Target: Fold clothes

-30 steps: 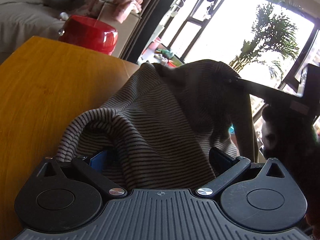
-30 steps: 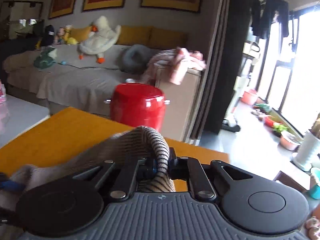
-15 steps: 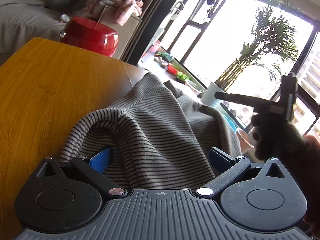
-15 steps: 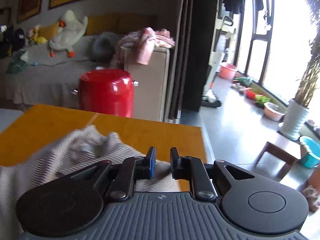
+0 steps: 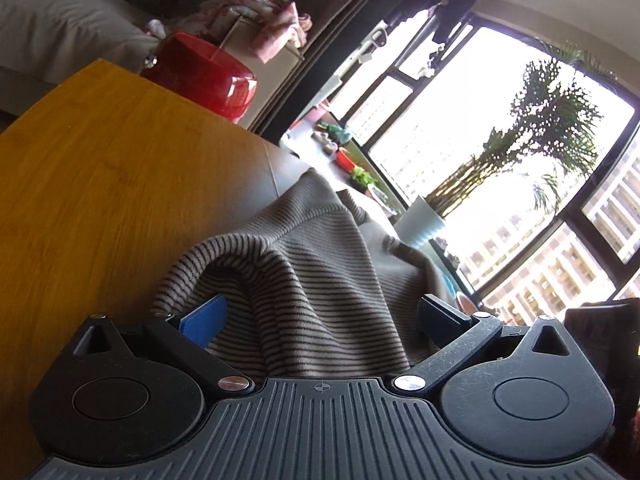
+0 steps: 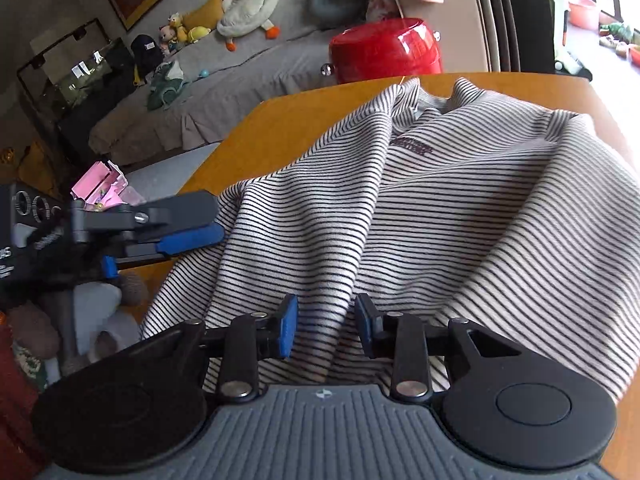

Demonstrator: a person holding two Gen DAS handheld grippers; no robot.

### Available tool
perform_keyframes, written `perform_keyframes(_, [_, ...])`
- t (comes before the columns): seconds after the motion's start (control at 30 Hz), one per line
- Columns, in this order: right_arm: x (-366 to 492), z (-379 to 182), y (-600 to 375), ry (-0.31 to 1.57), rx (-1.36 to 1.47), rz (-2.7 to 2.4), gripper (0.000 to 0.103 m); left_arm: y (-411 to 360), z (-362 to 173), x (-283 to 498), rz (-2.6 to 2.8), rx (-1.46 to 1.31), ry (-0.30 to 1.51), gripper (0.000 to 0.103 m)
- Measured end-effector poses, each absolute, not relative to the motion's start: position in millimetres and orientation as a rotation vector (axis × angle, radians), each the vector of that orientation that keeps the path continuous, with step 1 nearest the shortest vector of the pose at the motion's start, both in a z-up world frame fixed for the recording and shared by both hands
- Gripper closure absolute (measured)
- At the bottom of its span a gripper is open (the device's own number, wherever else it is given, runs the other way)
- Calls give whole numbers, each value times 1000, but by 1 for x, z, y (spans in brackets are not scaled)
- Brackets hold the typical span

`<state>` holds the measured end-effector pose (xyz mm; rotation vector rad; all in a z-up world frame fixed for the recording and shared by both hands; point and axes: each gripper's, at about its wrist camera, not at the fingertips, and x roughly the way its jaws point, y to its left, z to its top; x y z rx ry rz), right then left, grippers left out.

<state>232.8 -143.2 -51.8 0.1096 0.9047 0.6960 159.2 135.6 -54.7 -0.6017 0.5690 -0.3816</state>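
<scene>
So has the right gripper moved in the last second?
Yes. The right gripper has tipped downward: the red pot now sits near the top of its view, and the striped shirt fills the frame below.

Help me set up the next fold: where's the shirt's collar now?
In the right wrist view, the collar lies at the table's far edge, just before the red pot.

Striped shirt (image 6: 440, 208) hem hidden below.
</scene>
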Motion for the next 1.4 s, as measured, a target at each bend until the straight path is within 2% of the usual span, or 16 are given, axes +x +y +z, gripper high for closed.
perform_keyframes(0.07, [249, -39, -126, 892, 113, 743, 98, 146, -44, 149, -383, -583, 527, 0])
perform_keyframes(0.33, [316, 43, -41, 652, 92, 914, 98, 161, -16, 139, -335, -447, 443, 0])
perform_keyframes(0.5, [331, 32, -15, 685, 78, 926, 98, 160, -15, 161, -283, -385, 460, 0])
perform_keyframes(0.67, [333, 24, -29, 699, 100, 928, 97, 142, -18, 193, -290, -287, 462, 0])
perform_keyframes(0.97, [315, 28, -54, 672, 34, 920, 96, 121, -41, 223, -256, -312, 479, 0])
perform_keyframes(1.03, [312, 26, -55, 656, 14, 911, 96, 124, -43, 223, -253, -326, 465, 5])
perform_keyframes(1.07, [312, 25, -55, 648, 6, 902, 96, 126, -41, 222, -248, -321, 451, 16])
perform_keyframes(1.1, [313, 25, -56, 643, 6, 892, 95, 127, -41, 221, -243, -313, 442, 23])
perform_keyframes(1.17, [315, 25, -57, 638, 14, 876, 94, 129, -40, 221, -235, -301, 429, 31])
perform_keyframes(1.2, [315, 26, -59, 632, 19, 870, 90, 130, -40, 222, -232, -301, 427, 36])
perform_keyframes(1.23, [315, 28, -62, 623, 21, 858, 87, 132, -40, 222, -229, -301, 426, 38])
perform_keyframes(1.3, [314, 31, -74, 590, 13, 809, 74, 135, -40, 224, -215, -293, 423, 45])
perform_keyframes(1.4, [317, 35, -95, 558, -2, 711, 72, 147, -38, 229, -154, -284, 398, 47])
